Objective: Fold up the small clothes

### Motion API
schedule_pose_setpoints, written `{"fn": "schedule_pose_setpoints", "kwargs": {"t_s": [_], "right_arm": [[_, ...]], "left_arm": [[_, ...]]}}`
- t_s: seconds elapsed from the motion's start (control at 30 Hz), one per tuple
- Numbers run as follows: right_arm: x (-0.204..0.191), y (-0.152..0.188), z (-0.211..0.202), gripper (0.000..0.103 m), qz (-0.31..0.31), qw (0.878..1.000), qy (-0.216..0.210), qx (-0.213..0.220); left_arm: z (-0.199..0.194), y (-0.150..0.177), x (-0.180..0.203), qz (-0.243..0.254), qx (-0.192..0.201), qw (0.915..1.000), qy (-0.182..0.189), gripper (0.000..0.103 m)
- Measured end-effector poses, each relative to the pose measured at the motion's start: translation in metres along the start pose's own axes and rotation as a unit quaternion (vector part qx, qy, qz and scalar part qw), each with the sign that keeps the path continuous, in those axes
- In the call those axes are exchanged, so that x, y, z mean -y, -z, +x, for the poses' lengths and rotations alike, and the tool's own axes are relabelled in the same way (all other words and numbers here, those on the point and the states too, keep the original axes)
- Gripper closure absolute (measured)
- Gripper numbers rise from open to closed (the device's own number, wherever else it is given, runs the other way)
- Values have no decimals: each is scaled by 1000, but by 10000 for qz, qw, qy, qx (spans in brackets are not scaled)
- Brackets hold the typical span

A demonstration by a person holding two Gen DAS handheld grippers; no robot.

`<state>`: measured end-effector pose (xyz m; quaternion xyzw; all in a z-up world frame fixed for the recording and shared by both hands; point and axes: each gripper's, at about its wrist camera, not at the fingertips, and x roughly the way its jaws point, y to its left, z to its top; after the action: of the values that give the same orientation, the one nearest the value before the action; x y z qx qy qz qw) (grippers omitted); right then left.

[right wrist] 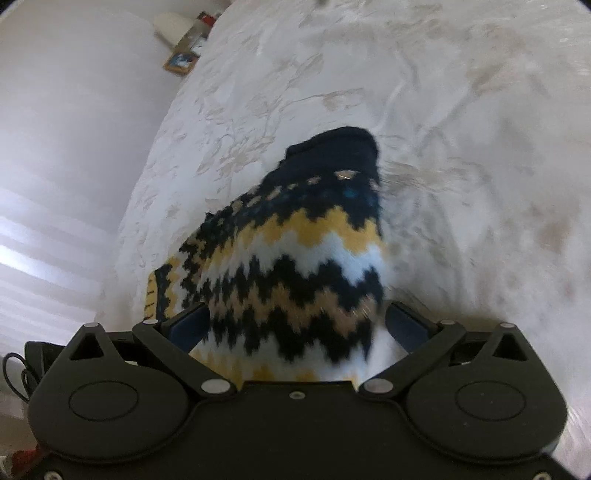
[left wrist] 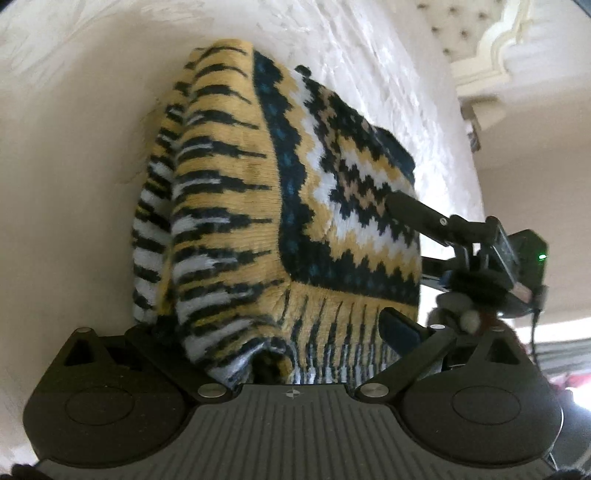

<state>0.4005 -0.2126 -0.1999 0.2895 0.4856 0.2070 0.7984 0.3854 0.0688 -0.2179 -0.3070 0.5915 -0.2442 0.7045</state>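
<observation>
Left wrist view: knitted sweater (left wrist: 258,206), yellow/black/white stripes on its inside-out part, zigzag bands with blue dots on the other. It fills the middle of the view and lies on the white embossed bedspread (left wrist: 351,66). A folded edge runs top to bottom through the garment. Its near end bunches up between the fingers of the left tool (left wrist: 273,332).

Left tool: the left finger is buried under the knit and cannot be made out; only the blue pad of the right finger (left wrist: 400,326) shows, touching the fabric. Jaws stand wide, with the cloth mass between them. Cannot tell whether they pinch it or merely straddle it.

The right tool (left wrist: 410,214) enters this view from the right, one dark finger lying against the zigzag panel. Its body and the hand behind it are blurred, detail unreadable. A padded headboard (left wrist: 454,22) is cut off at the top right.

Right wrist view: same sweater (right wrist: 306,258), dark collar end (right wrist: 332,147) farthest from the camera, resting on the bedspread (right wrist: 443,110). The right-hand edge of the garment is motion-blurred. Near end rises into the right tool (right wrist: 295,325), between both blue pads, which sit against the knit on either side. Jaws are well apart, cloth bulk filling the gap; grip firmness is not readable.

Top left, beyond the bed edge: a small framed picture (right wrist: 181,61), blurred.
</observation>
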Motion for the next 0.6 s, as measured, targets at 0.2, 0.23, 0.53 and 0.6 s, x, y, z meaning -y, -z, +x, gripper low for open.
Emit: {"fn": "schedule_pose_setpoints", "kwargs": {"t_s": [0.2,0.23,0.53,0.6], "right_arm": [[-5,-3,7,21,37,9997,-229,-116],[-7,-3,7,36,-8,9998,-55,-168],[-37,12,-30,55,85,9999,33,-137],[-45,25,-42,55,66,9998,107,-161]], "left_arm": [[9,2,-5,-205,-391,9983,381,57],[8,4,-3,-90,-433,9983,385,58],[-16,31,25,425,-657,9934,835,63],[-20,49,32,507,-766,9916,914,63]]}}
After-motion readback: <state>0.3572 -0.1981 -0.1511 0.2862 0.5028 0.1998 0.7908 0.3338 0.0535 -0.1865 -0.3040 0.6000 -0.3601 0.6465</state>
